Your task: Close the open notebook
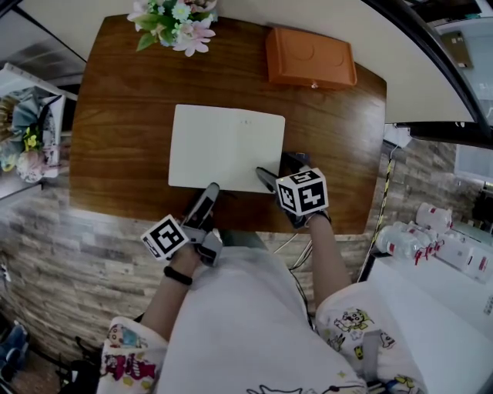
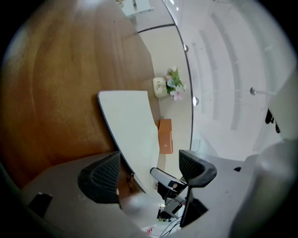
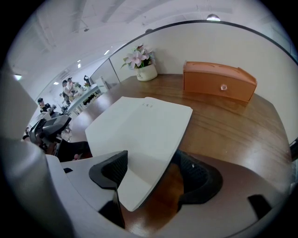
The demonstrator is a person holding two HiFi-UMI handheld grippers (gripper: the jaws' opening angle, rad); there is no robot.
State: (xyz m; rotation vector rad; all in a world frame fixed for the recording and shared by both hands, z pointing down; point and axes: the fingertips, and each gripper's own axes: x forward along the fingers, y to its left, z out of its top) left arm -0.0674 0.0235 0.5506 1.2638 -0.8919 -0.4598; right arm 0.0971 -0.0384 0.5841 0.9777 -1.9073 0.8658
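A white notebook [image 1: 226, 146] is seen lying flat at centre frame on the wooden counter [image 1: 115, 115]. Its lower right corner is straddled by the right hand-held gripper [image 3: 153, 175], jaws spread wide and not clamped. The left hand-held gripper [image 2: 148, 171] is held agape at the lower edge, with nothing gripped.

A large office-like workroom: people [image 3: 69, 84] at distant desks [image 3: 86, 96], beyond a wooden table [image 1: 115, 154] bearing flowers [image 1: 176, 23].

Wooden table [image 1: 115, 138], white notebook [image 1: 223, 146], orange box [image 1: 310, 58], flowers [image 1: 173, 23]
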